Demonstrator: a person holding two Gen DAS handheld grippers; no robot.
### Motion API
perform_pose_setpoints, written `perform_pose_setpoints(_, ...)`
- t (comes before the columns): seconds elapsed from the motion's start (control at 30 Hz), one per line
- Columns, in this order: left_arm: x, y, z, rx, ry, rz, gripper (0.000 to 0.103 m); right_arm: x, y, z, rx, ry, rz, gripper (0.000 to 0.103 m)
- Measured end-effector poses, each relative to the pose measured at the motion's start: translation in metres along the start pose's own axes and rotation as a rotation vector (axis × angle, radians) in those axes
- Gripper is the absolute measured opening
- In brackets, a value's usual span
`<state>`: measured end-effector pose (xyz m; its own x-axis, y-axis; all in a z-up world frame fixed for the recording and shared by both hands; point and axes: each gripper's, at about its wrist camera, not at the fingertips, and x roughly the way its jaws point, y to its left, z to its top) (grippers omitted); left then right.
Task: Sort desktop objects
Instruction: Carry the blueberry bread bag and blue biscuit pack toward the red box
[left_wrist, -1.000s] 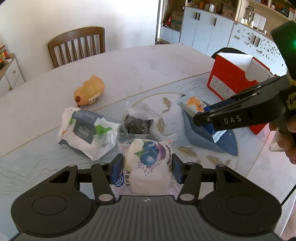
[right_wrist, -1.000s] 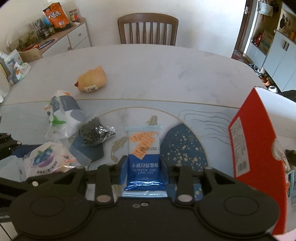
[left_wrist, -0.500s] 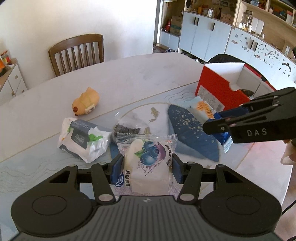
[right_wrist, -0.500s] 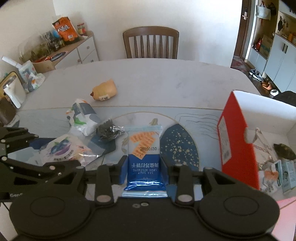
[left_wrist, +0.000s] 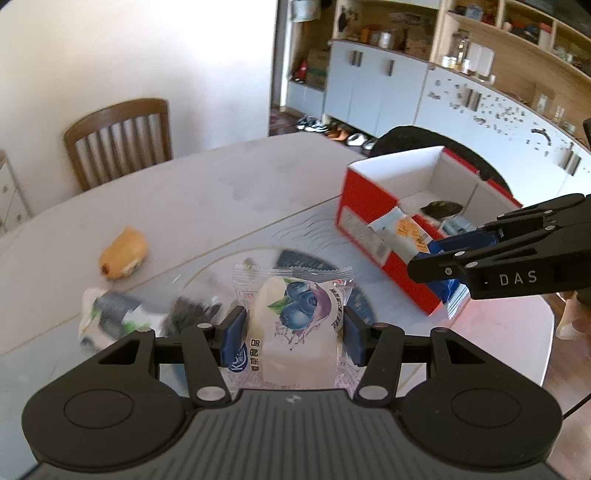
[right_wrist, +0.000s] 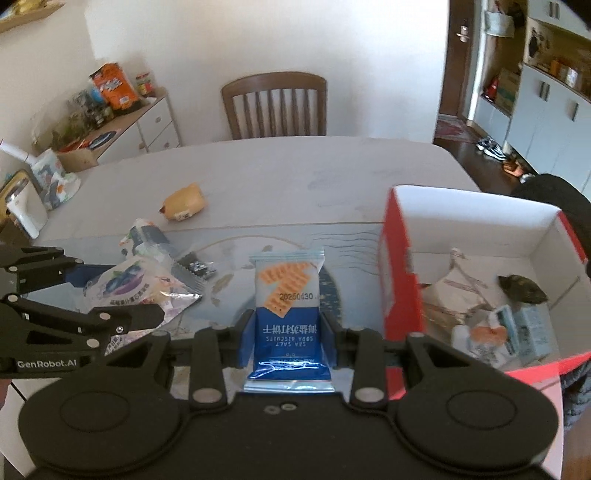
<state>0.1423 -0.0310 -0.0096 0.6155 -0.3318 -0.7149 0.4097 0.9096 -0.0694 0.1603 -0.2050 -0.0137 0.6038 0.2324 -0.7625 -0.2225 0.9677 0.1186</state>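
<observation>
My left gripper (left_wrist: 293, 338) is shut on a blueberry snack packet (left_wrist: 295, 325), held above the table; the packet (right_wrist: 136, 284) shows at the left of the right wrist view. Between the blue pads of my right gripper (right_wrist: 286, 334), which is shut, sits a blue and white soda cracker packet (right_wrist: 286, 295), raised off the table. In the left wrist view that gripper (left_wrist: 448, 264) hangs beside the near wall of the red box (left_wrist: 373, 206), cracker packet (left_wrist: 402, 232) in it. The red box (right_wrist: 402, 273) stands open at the right with several packets inside.
On the table lie a yellow bun-shaped toy (left_wrist: 123, 253), a white and grey packet (left_wrist: 110, 314) and a small dark packet (right_wrist: 195, 267). A wooden chair (right_wrist: 275, 105) stands at the far side. A sideboard (right_wrist: 122, 125) with clutter is at the left, cabinets (left_wrist: 388, 88) behind.
Both grippers have risen with their packets and moved toward the red box. The box's open top and contents have come into view. The items left on the table look smaller and farther.
</observation>
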Motion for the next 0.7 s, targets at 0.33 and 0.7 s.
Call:
perform_pose_setpoints(0.33,0.019,-0.047,0.038,0.084,-0.044,-0.077,0.054,-0.023,-0.061,-0.001,0.080,-0.028,-0.063,0.035)
perform_pose_setpoints(0.7,0.054,-0.109,0.075,0.173,-0.065,-0.157,0.054,-0.030,-0.121,-0.003,0.118,-0.040,-0.128,0.035)
